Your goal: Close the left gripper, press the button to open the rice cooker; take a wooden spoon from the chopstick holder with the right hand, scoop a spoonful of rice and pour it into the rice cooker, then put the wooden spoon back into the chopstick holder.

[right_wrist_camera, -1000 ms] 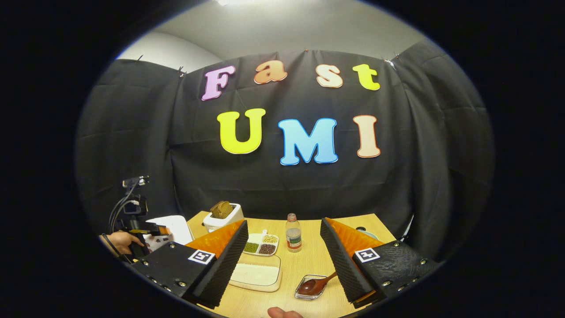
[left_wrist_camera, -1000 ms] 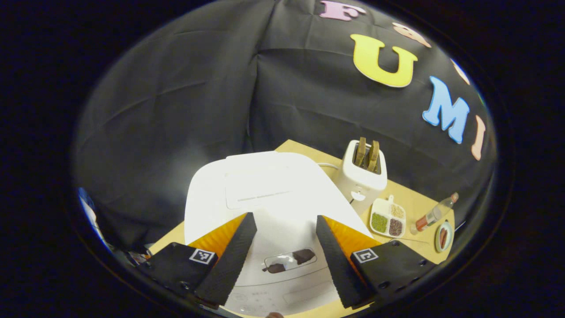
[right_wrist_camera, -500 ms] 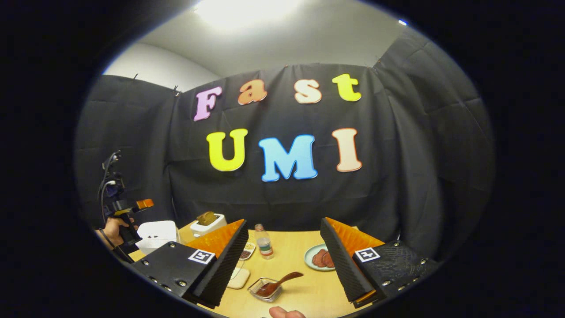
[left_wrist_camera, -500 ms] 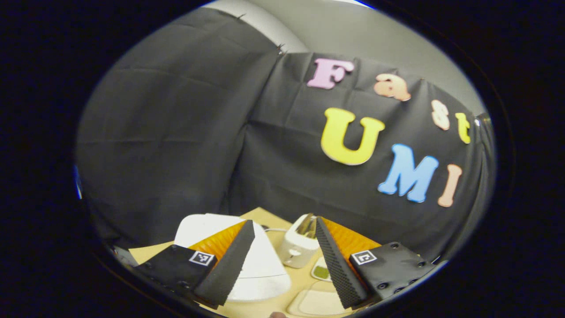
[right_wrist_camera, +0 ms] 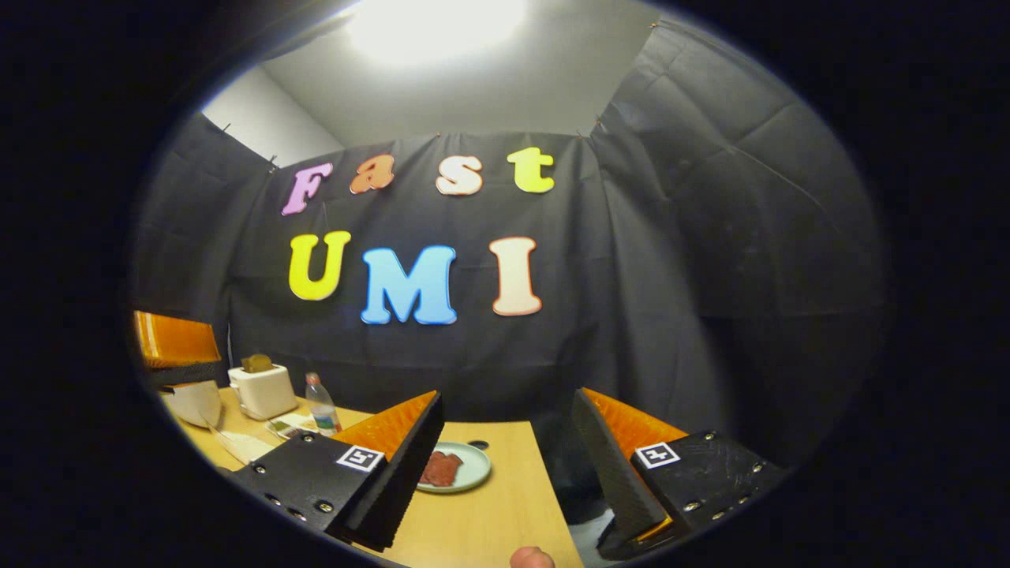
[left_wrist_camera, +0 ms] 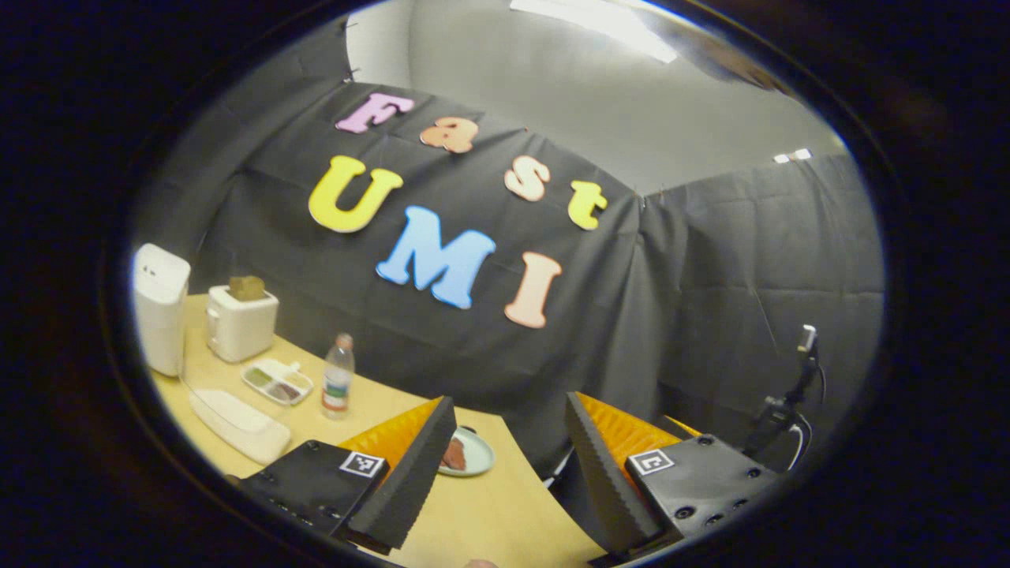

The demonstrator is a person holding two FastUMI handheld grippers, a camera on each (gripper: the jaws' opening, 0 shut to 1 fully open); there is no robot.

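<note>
Along the bottom of the left gripper view, your left tool (left_wrist_camera: 505, 465) has its fingers spread wide with nothing between them, hanging above the near edge of the table (left_wrist_camera: 489, 513). At the far left of that view the rice cooker (left_wrist_camera: 161, 308) stands on the table with its lid shut, and the toaster (left_wrist_camera: 241, 319) sits just beside it with bread poking out of the top. Nearer to you lie a small divided dish (left_wrist_camera: 276, 382), a bottle (left_wrist_camera: 338, 386) standing upright, and a long pale tray (left_wrist_camera: 239, 414). A plate (left_wrist_camera: 469, 456) with reddish food peeks out past the left finger. At the right, a dark device with cables (left_wrist_camera: 785, 406) stands against the cloth wall. Across the bottom of the right gripper view, your right tool (right_wrist_camera: 505, 465) is likewise spread open and empty, above the table's (right_wrist_camera: 505, 505) right corner. The plate (right_wrist_camera: 461, 469) shows between its fingers, close to the left one. Farther left stand the bottle (right_wrist_camera: 320, 405) and the toaster (right_wrist_camera: 263, 389), and the rice cooker's (right_wrist_camera: 193, 401) pale body is partly cut off at the edge, with an orange part of the other tool (right_wrist_camera: 175, 347) above it. A fingertip (right_wrist_camera: 530, 558) shows at the very bottom.
</note>
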